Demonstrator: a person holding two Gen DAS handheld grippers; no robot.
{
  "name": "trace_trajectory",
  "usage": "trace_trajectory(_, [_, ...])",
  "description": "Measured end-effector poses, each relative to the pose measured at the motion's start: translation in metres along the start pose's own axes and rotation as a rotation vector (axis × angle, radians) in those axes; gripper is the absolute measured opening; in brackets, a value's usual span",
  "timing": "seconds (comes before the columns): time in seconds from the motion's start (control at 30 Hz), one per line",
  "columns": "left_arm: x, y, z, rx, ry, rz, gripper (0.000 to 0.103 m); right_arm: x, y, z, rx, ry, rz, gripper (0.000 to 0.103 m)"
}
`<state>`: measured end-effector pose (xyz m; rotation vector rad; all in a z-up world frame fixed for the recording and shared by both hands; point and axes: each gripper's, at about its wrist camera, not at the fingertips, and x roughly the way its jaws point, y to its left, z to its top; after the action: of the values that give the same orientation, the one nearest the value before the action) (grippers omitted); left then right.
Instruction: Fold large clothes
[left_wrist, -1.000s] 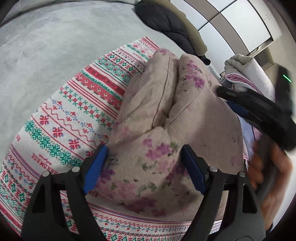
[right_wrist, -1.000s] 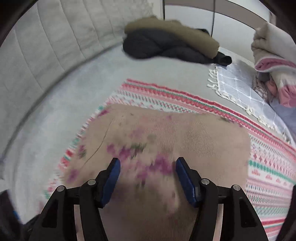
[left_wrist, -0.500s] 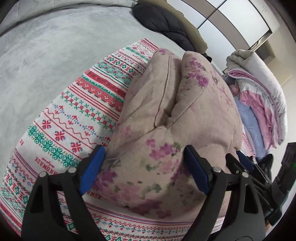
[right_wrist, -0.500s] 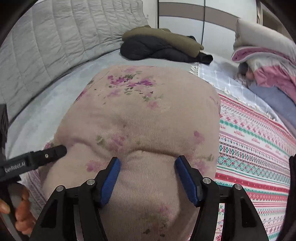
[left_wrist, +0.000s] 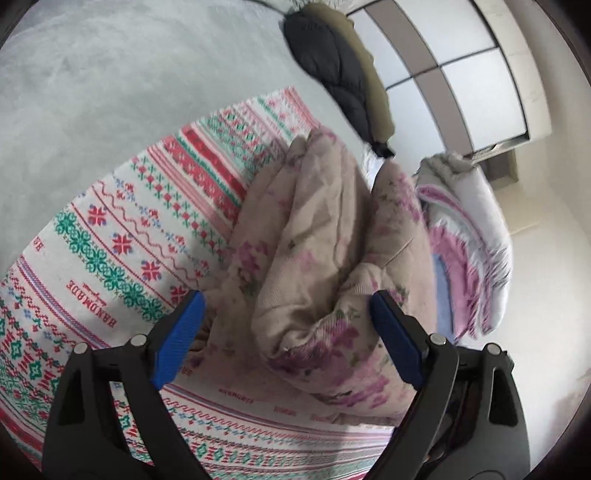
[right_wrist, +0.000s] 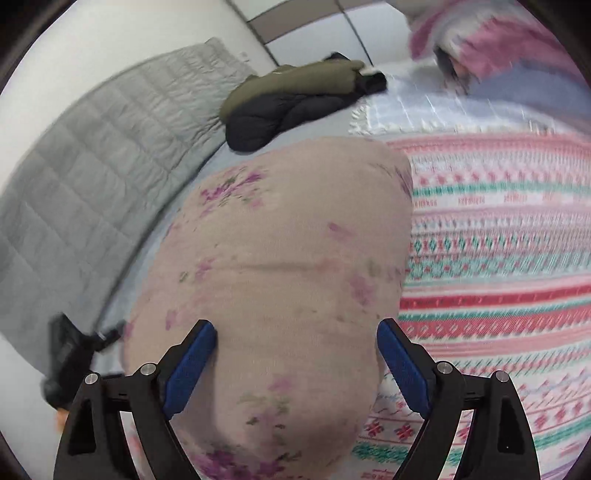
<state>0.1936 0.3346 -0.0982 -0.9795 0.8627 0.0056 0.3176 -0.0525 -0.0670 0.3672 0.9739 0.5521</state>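
Note:
A bulky beige garment with purple flowers lies folded in a thick bundle on a patterned red, green and white blanket. My left gripper stands open around the bundle's near end, with a gap beside its left pad. In the right wrist view the same garment fills the space between the fingers of my right gripper. Its jaws are opening and the pads sit at the fabric's sides without pinching it. The left gripper's black body shows at the far left.
The blanket spreads over a grey bed. A dark and olive jacket lies further back. A pile of pink and white bedding sits to the right, a grey quilted panel to the left.
My right gripper's jaws spread wide and let go of the pinched fabric as it swung sideways along the bundle. The left gripper's jaws widened slightly and shifted. The right gripper left the left wrist view.

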Motion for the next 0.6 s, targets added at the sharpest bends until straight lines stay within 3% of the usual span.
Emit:
trace_trajectory(0.13, [0.017, 0.004, -0.003, -0.018, 0.039, 0.041, 0.095, 0.006, -0.038, -0.004, 0.192, 0.023, 0.092, 0.091])
trace_trajectory(0.33, [0.028, 0.002, -0.006, 0.027, 0.044, 0.103, 0.1, 0.025, -0.065, -0.009, 0.288, 0.052, 0.238, 0.103])
trace_trajectory(0.47, [0.036, 0.006, -0.007, 0.004, 0.065, 0.091, 0.102, 0.046, -0.082, -0.012, 0.359, 0.087, 0.355, 0.103])
trace_trajectory(0.6, [0.037, 0.004, -0.009, 0.024, 0.064, 0.102, 0.102, 0.05, -0.089, -0.016, 0.363, 0.079, 0.401, 0.103])
